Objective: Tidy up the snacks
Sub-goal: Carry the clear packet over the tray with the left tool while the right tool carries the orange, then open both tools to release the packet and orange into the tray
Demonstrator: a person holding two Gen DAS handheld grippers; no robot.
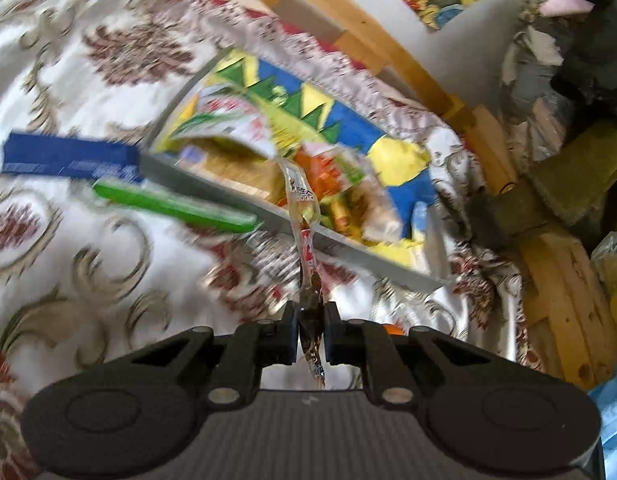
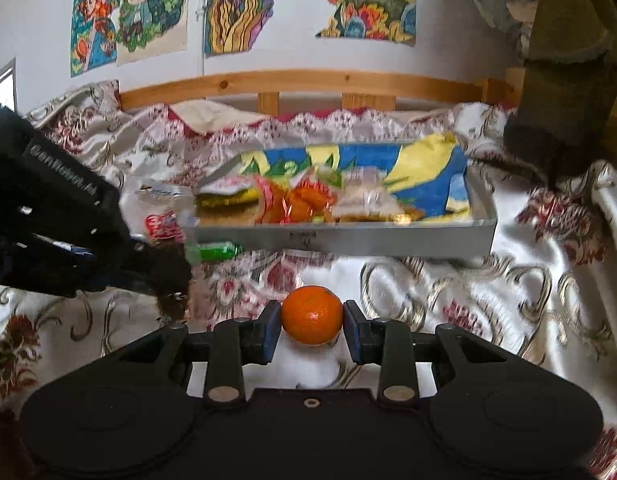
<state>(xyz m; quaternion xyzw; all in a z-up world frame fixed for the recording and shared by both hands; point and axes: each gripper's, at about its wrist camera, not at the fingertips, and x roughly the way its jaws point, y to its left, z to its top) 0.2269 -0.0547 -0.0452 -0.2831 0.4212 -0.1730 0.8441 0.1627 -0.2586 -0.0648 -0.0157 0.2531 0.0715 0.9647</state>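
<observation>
You are gripping a long, thin snack packet (image 1: 304, 216) with your left gripper (image 1: 311, 320); its fingers (image 1: 289, 334) are pressed together on the packet's near end. The packet's long axis is running from 6 o'clock toward 12 o'clock in the left wrist view, its far end crossing the near wall of the grey tray (image 1: 372, 258). Printing is showing on the wrapper, but blur is keeping it unreadable. At 9 o'clock a blue pack (image 1: 68, 158) and a green pack (image 1: 172, 204) are lying on the patterned bedspread (image 1: 88, 280), both pointing from 9 toward 3 o'clock, touching the tray's corner. The tray is holding a heap of wrapped snacks (image 1: 328, 184).

In the right wrist view, your right gripper (image 2: 311, 324) is clamping a round orange (image 2: 311, 320), its fingers (image 2: 270, 330) standing part-way apart and pressing on either side of the fruit, above the bedspread, with the tray at 12 o'clock. White lettering on the left gripper's body at 9 o'clock is too blurred to read.
</observation>
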